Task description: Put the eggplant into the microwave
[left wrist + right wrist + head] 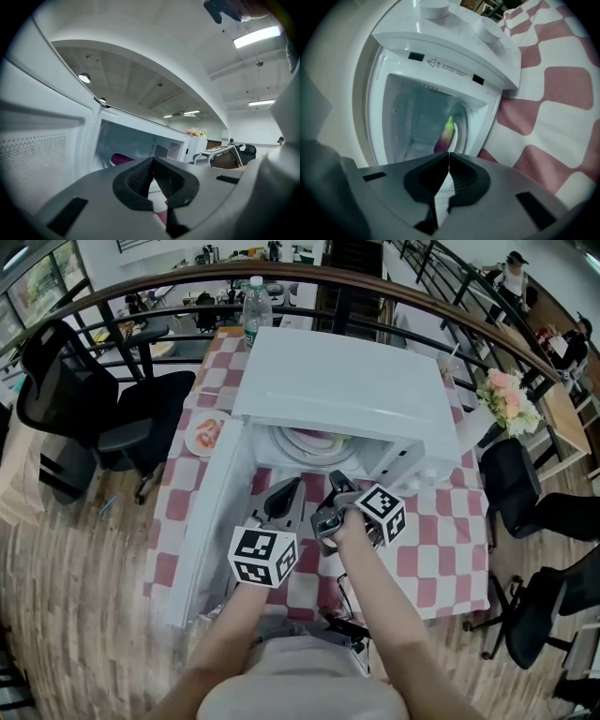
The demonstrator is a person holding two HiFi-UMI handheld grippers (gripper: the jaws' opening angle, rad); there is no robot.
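The purple eggplant with a green stem end [446, 133] lies inside the white microwave oven [347, 381], resting on the round turntable plate [314, 442] in the cavity. So the placing itself looks done. The eggplant is straight ahead of the right gripper [449, 154], just past its jaw tips and deeper in. Its long axis runs roughly along that gripper's own line, purple body nearer and green end farther in. The right gripper's jaws are pressed together with nothing between them. The left gripper [152, 161] is beside it, its pads also meeting at the tips and empty. It sees only a purple sliver of the eggplant, low in the cavity. The right gripper seems the nearer to the eggplant, while the left is closer to the white microwave door [211, 521], which is swung wide open on the left. Shutting that door would likely fall to the left gripper. The oven stands on a table under a red-and-white checked cloth [441, 549], with a small plate of food [206, 435] and a clear plastic bottle [255, 306] nearby. Around it are a wooden floor, black office chairs [103, 399] and a curved railing [141, 287]
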